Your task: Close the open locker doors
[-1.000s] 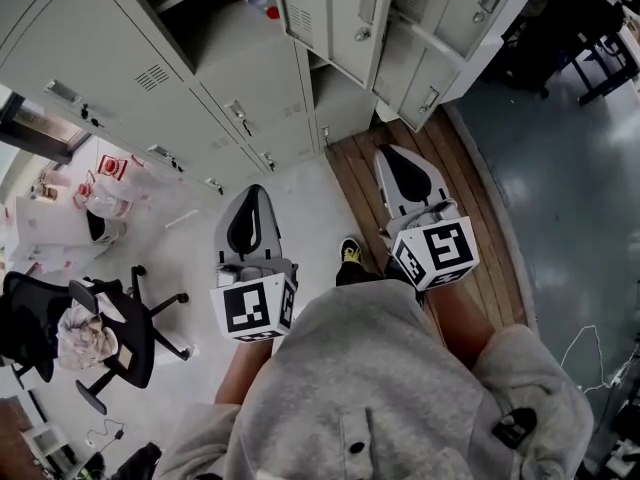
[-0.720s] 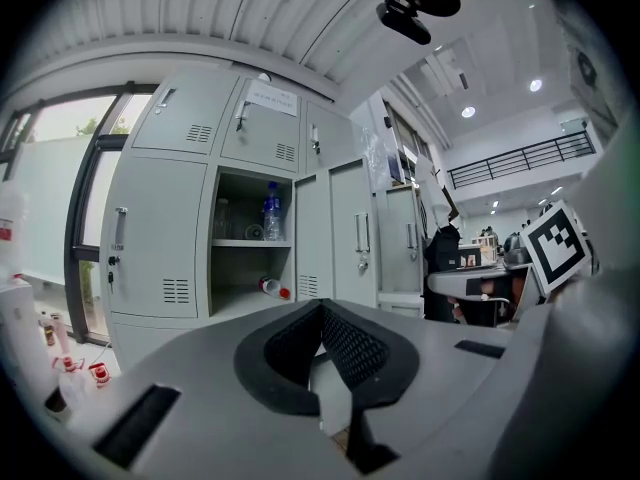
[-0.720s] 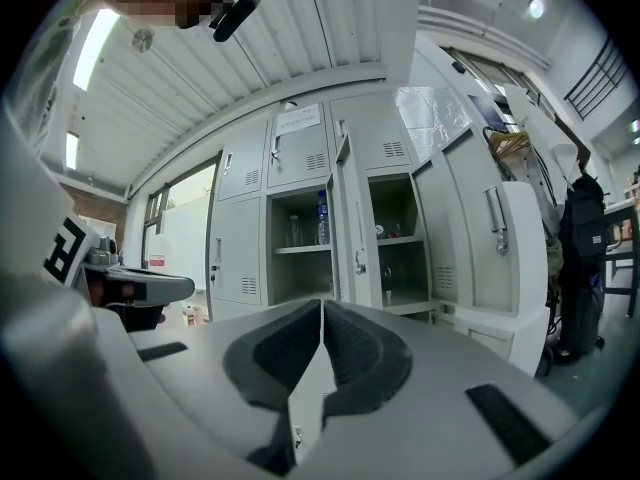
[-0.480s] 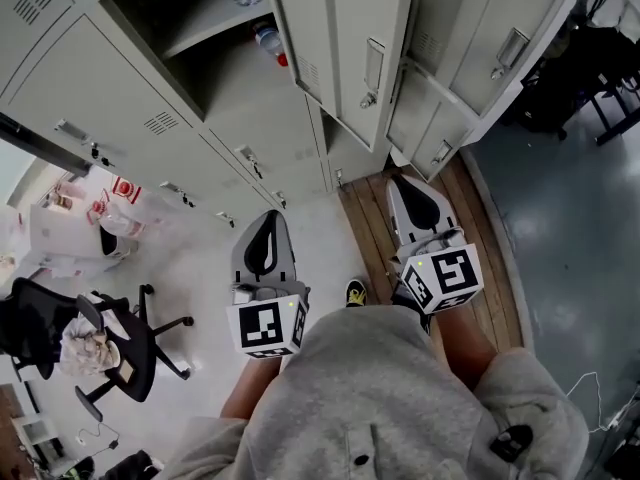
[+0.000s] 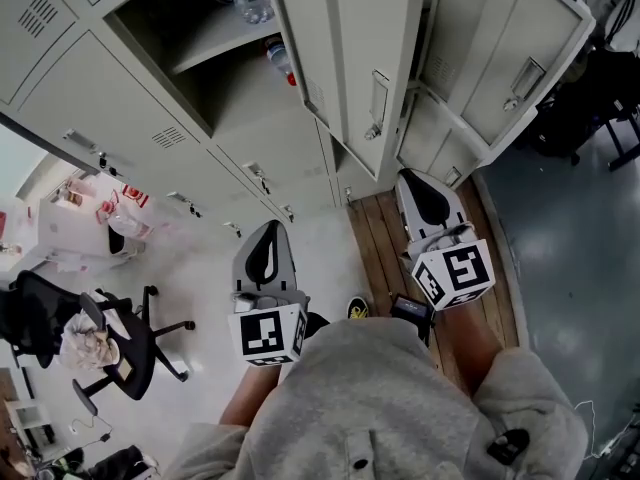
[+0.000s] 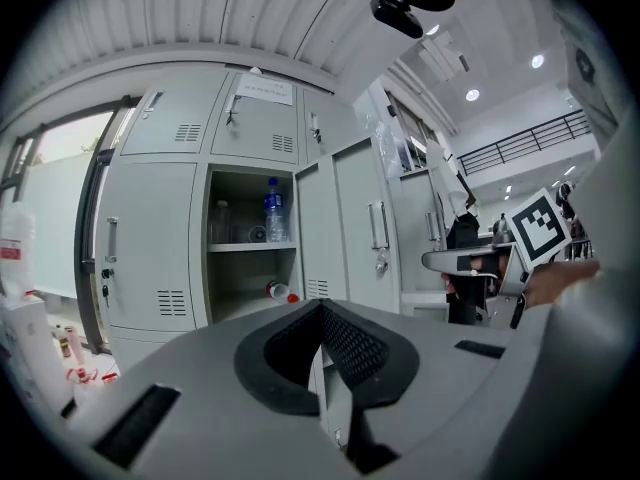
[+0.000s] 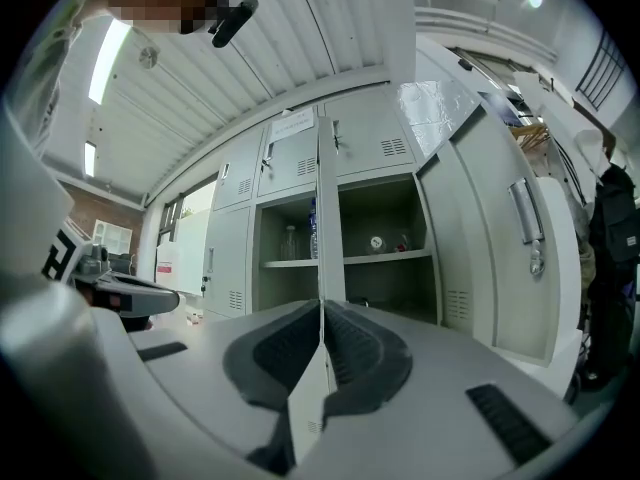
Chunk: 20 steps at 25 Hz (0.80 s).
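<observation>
Two locker doors (image 5: 372,68) gape at 12 o'clock; left tongs (image 5: 268,230) and right tongs (image 5: 415,180), closed and empty, could skid off smooth metal.

Nothing legible; the paper notice (image 6: 262,90) on an upper locker door (image 6: 258,120) is too blurred to read.

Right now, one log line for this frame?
state: pre-contact | left hand-held gripper: shut, empty | right hand-held gripper: shut, empty | centre locker door: open, untouched | right locker door: open, untouched
</observation>
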### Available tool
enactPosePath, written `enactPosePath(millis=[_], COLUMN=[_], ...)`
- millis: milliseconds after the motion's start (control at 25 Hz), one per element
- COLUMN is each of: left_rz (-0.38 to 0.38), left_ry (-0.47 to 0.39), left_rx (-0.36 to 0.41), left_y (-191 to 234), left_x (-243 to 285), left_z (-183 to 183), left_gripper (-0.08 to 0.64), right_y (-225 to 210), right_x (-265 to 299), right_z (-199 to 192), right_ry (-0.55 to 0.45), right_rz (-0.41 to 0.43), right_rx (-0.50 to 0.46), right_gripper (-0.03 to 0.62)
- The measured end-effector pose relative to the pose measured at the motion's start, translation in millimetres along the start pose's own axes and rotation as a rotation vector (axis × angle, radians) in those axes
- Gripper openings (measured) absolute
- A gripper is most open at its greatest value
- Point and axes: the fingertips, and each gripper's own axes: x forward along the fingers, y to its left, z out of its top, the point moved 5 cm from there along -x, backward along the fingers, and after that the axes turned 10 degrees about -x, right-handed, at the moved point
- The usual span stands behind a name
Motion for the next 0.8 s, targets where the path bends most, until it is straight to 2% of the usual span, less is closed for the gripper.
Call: enactPosePath(millis=[320, 440, 680, 800], left_rz=[0.022, 0.01, -0.014, -0.024], left_ry=[0.02, 0.022, 0.019, 0.019], left_rx=[-0.007, -0.012, -0.008, -0.003], left_y=[13.6, 18.6, 31.8, 37.3], left_x=[2.6, 5.5, 9.8, 12.0], left_z=[2.1, 3.8, 9.2, 11.9], left_gripper=[0.009, 0.009, 0.009, 0.009], right_y=[-17.9, -21.2, -31.7, -27.6], right_x=[25.8, 35.5, 49.0, 53.9], right_z=[20.5, 33.6, 54.0, 57.8], right_ry=[-0.034, -0.056, -0.102, -0.098], right_rz=[0.105, 0.15, 0.162, 0.186], right_rx=[0.064, 0.06, 0.079, 0.055], right_gripper=[0.042, 0.134, 0.137, 0.137])
